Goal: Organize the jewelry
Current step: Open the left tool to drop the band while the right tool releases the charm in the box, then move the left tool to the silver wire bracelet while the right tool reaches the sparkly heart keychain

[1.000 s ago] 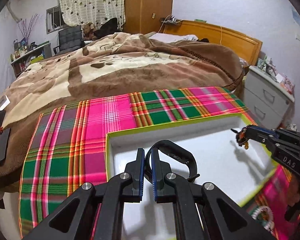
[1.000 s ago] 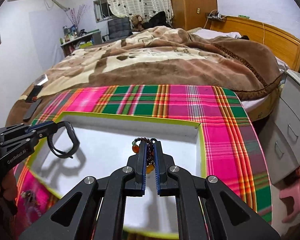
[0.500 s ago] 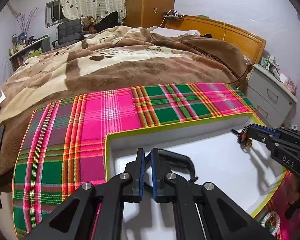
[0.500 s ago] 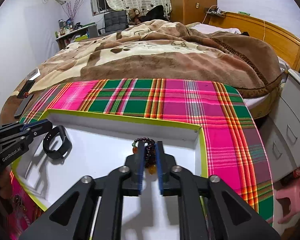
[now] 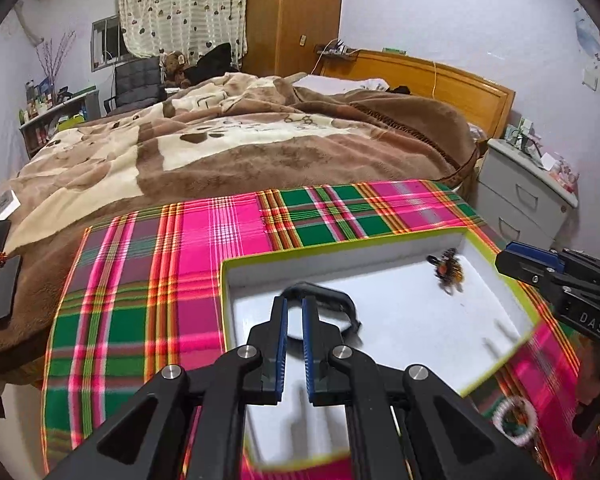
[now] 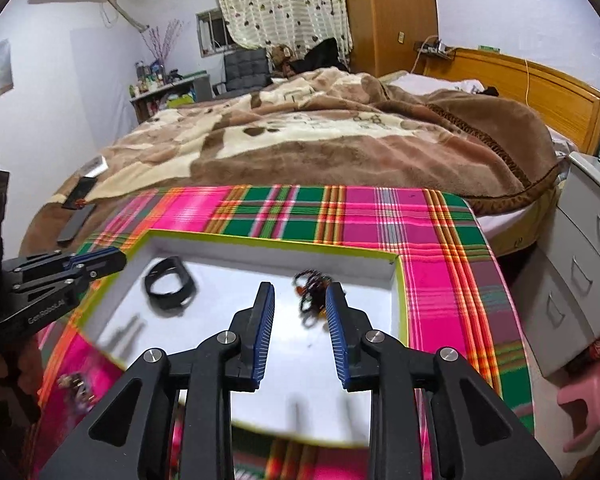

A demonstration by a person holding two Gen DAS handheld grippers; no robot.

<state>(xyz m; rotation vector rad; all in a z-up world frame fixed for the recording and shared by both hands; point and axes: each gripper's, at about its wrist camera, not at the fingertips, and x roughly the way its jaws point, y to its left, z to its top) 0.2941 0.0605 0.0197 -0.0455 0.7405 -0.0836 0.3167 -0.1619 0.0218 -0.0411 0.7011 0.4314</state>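
A white tray with a lime-green rim lies on a pink and green plaid cloth. A black band lies in the tray's left part. A dark beaded bracelet with orange beads lies in its far right corner. My left gripper hovers just behind the band, jaws slightly apart and empty. My right gripper is open and empty, just behind the bracelet. A white bead bracelet lies on the cloth right of the tray.
A bed with a brown blanket fills the space beyond the cloth. A grey drawer cabinet stands at the right. Two dark phones lie on the blanket at the left. More small jewelry lies on the cloth left of the tray.
Both grippers opened and pulled back. The black band dropped from the left one and the beaded bracelet from the right one; both now lie in the tray.
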